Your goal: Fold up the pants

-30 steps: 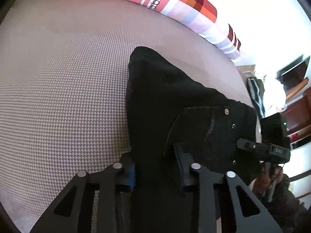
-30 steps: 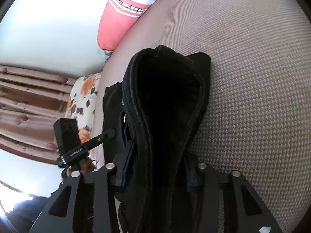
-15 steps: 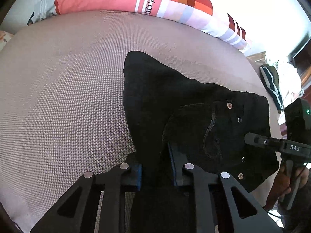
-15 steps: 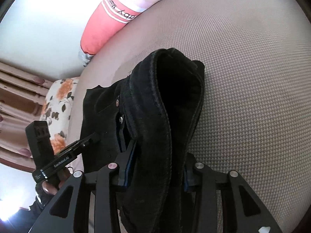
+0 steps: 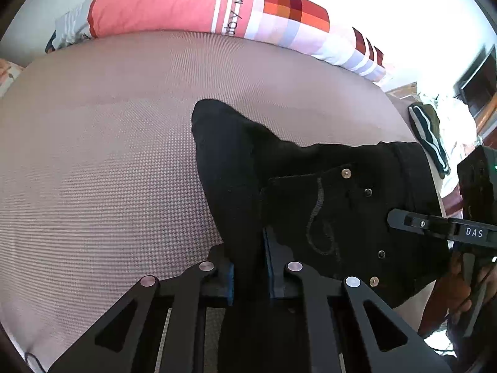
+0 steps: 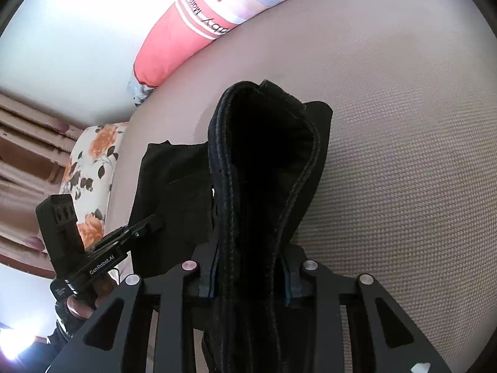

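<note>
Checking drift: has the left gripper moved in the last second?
Yes. The left gripper, shut on the black pants, pulled back from the pink pillow.

Taupe woven mattress (image 5: 108,155) — pink patchwork bolster (image 5: 186,9) along bright white wall (image 6: 77,31) — brown curtains (image 6: 28,161).

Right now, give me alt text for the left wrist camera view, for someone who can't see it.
The left gripper is shut on a fold of black pants that lie on a beige bed. The right gripper reaches in from the right edge over the pants' waistband, and a pink striped pillow lies along the far side of the bed.
</note>
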